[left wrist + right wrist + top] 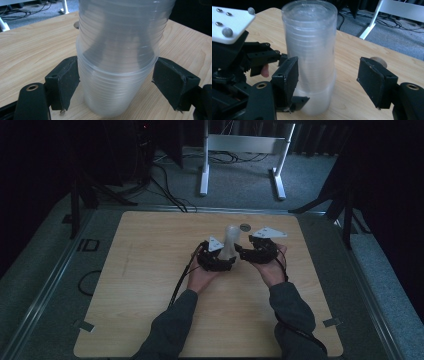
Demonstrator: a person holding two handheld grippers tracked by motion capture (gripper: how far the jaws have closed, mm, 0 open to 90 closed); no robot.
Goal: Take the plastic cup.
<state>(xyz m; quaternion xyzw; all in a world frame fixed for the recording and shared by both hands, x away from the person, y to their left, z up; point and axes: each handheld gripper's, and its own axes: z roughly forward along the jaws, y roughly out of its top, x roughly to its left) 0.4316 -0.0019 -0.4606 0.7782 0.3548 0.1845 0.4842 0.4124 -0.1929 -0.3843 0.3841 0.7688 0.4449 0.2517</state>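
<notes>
A tall stack of clear plastic cups [230,241] stands upright near the middle of the wooden table [150,270]. My left gripper [226,261] comes in from the left at the stack's base. In the left gripper view its two black pads [66,80] press on the lowest cup [112,95], just under the rim. My right gripper [241,252] is at the stack's right side. In the right gripper view the right gripper [332,80] is open: one pad [288,75] sits close beside the stack of cups [310,50], and the other stands well apart from it.
A small round disc or hole [244,226] lies in the table just behind the stack. A white desk frame [240,150] and cables [165,185] are on the grey floor beyond the table's far edge. The person's sleeves [170,325] enter from the bottom.
</notes>
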